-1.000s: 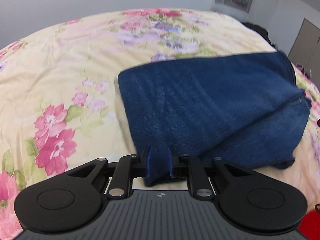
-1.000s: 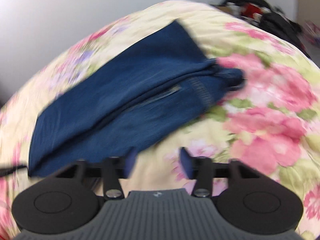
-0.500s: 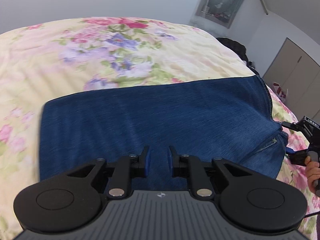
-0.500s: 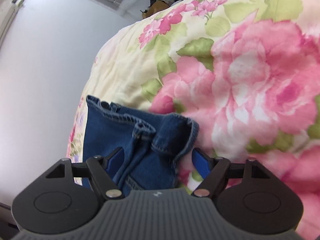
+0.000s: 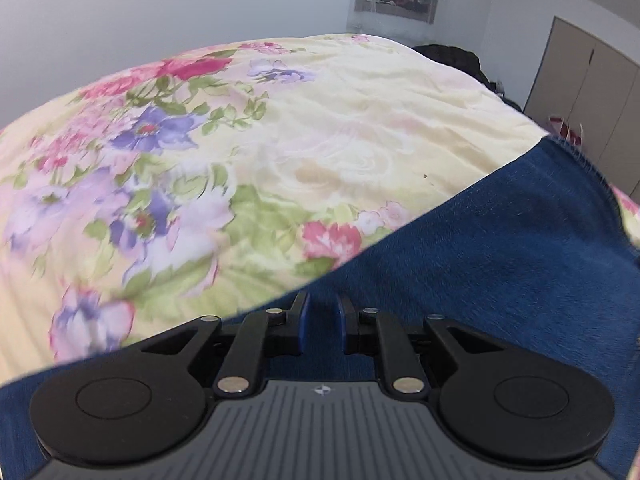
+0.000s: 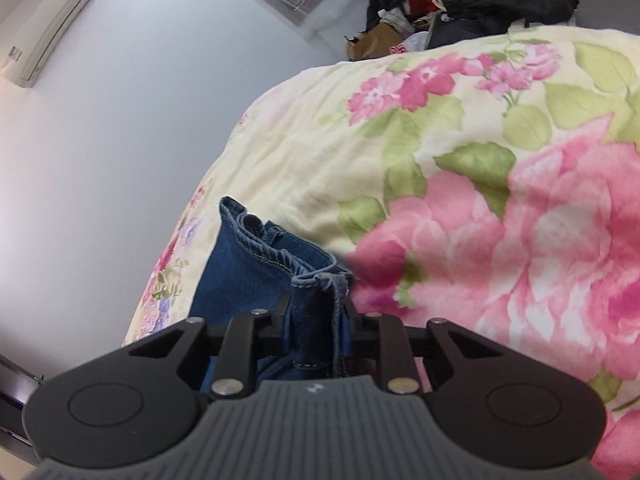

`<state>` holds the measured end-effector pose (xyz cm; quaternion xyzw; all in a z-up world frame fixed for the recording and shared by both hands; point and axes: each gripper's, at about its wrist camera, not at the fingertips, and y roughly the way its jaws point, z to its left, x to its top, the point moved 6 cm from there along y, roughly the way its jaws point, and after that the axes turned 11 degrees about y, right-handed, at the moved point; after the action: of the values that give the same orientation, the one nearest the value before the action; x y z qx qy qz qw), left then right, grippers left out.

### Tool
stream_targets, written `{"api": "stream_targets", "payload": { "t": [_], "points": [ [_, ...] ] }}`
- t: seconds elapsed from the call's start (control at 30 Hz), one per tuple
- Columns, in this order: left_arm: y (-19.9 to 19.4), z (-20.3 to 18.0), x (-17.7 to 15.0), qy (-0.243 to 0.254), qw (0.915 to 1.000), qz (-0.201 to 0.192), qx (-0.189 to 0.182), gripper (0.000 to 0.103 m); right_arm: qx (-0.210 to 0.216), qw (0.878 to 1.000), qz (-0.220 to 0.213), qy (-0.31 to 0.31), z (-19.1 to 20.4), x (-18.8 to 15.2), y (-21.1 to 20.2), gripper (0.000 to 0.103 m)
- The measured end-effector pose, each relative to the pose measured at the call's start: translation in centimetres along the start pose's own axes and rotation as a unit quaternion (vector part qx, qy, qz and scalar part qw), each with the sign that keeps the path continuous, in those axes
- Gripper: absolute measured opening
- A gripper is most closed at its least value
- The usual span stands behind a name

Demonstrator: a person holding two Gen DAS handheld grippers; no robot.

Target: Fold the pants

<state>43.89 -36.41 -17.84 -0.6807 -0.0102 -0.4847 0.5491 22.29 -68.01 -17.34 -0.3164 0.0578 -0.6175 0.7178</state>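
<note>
With our right gripper (image 6: 316, 332) clamped on the waistband of the pants (image 6: 256, 272) lying on the bed (image 6: 440, 184), and our left gripper (image 5: 320, 322) narrowly apart over denim, we should lift evenly to keep the fold square.

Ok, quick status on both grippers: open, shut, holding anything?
Left gripper: narrowly open, over the pants, gripping nothing.
Right gripper: shut on the pants' bunched waistband.

One pair of pants (image 5: 500, 248), one floral quilt (image 5: 320, 128), two tools.
</note>
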Motion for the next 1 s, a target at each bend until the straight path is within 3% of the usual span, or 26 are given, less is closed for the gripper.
{"api": "stream_targets", "payload": {
  "t": [0.17, 0.23, 0.47, 0.57, 0.73, 1.0],
  "points": [
    [-0.2, -0.3, 0.5, -0.004, 0.9997, -0.013, 0.019, 0.018, -0.006, 1.0, 0.004, -0.013, 0.4, 0.3, 0.6, 0.017],
    [-2.2, -0.9, 0.3, -0.012, 0.9997, -0.021, 0.003, 0.019, 0.002, 1.0, 0.004, -0.007, 0.5, 0.4, 0.0, 0.017],
    [-8.8, -7.0, -4.1, 0.036, 0.997, -0.013, -0.068, 0.019, 0.018, 0.999, -0.014, -0.037, 3.3, 0.1, -2.3, 0.016],
    [-9.1, -9.5, -6.2, 0.047, 0.9955, 0.011, -0.081, 0.019, 0.02, 0.999, -0.018, -0.044, 4.3, -0.1, -2.9, 0.015],
    [-9.9, -11.5, -8.5, 0.019, 0.9931, 0.039, -0.109, 0.018, 0.018, 0.998, -0.018, -0.059, 5.7, -0.6, -3.8, 0.015],
    [-12.4, -12.4, -10.7, -0.003, 0.9925, 0.041, -0.115, 0.018, 0.021, 0.997, -0.023, -0.077, 7.6, -1.5, -5.0, 0.015]
  ]
}}
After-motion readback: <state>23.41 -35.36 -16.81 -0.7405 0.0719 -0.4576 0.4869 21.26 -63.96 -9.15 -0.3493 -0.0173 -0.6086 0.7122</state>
